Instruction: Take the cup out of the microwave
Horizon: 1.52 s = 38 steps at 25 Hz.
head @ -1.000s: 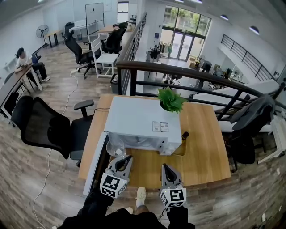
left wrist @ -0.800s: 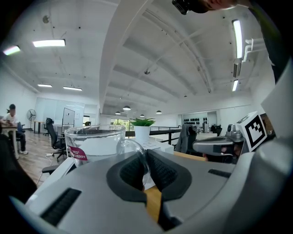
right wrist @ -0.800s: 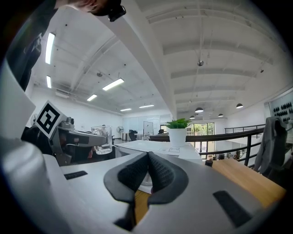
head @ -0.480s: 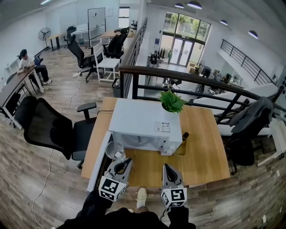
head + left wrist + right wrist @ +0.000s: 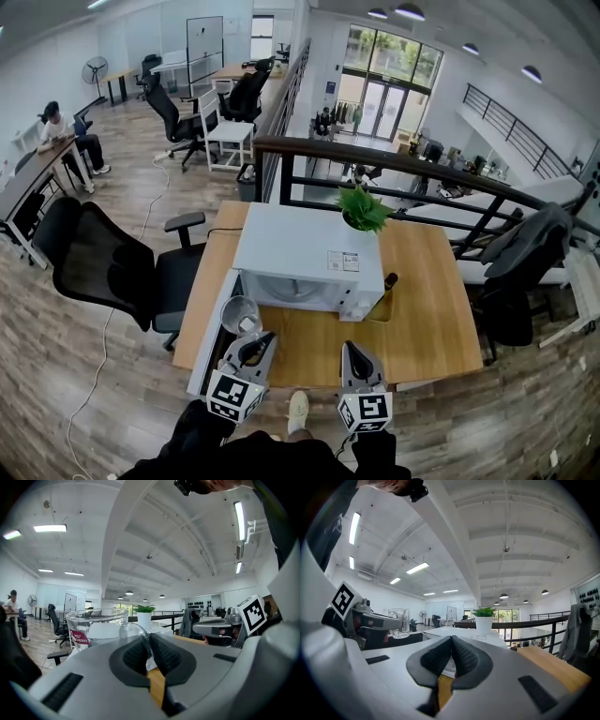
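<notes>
A clear glass cup [image 5: 242, 316] with a handle hangs in front of the white microwave's [image 5: 309, 255] left end, over the open door [image 5: 210, 345]. My left gripper [image 5: 254, 343] is shut on the cup's handle. In the left gripper view the cup [image 5: 96, 629] stands upright just beyond the jaws, and the left gripper [image 5: 149, 641] pinches the handle between its pads. My right gripper [image 5: 353, 358] hovers over the wooden table [image 5: 422, 309] in front of the microwave. Seen in its own view, the right gripper [image 5: 451, 641] is shut on nothing, and the cup [image 5: 398, 623] shows at its left.
A potted plant [image 5: 362, 208] stands on the microwave's far right corner. A small dark bottle [image 5: 388, 281] sits on the table right of the microwave. A black office chair [image 5: 103, 267] stands left of the table, and a railing [image 5: 412, 178] runs behind it.
Both grippers have drawn back a little from the microwave and risen slightly, the left one carrying the cup with it. The jaws have not changed.
</notes>
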Each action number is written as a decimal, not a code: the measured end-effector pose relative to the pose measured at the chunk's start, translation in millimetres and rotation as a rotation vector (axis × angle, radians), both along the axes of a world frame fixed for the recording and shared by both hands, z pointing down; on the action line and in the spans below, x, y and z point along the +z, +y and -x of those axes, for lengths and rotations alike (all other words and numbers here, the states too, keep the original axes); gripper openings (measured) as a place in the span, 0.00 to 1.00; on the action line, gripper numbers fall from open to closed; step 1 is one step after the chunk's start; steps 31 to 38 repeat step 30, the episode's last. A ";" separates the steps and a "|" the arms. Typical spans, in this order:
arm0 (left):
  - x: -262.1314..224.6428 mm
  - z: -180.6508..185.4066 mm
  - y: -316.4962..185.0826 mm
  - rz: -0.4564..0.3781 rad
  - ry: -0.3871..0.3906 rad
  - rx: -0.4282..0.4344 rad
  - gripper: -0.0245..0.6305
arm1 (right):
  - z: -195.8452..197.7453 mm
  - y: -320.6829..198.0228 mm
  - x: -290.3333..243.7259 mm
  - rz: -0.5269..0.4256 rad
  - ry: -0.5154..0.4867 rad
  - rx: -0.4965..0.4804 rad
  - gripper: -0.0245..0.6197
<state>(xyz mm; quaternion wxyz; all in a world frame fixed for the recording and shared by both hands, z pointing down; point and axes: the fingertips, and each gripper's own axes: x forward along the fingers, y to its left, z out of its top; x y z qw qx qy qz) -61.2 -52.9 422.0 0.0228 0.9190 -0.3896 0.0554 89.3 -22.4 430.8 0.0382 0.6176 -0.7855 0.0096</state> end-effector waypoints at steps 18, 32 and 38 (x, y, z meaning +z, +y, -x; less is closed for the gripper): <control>3.4 -4.3 1.1 0.002 0.002 0.016 0.07 | -1.7 3.0 2.7 -0.001 0.005 0.011 0.06; -0.2 -3.5 1.4 0.000 0.007 0.019 0.07 | 1.7 2.8 0.1 0.001 0.007 0.004 0.06; -0.2 -3.5 1.4 0.000 0.007 0.019 0.07 | 1.7 2.8 0.1 0.001 0.007 0.004 0.06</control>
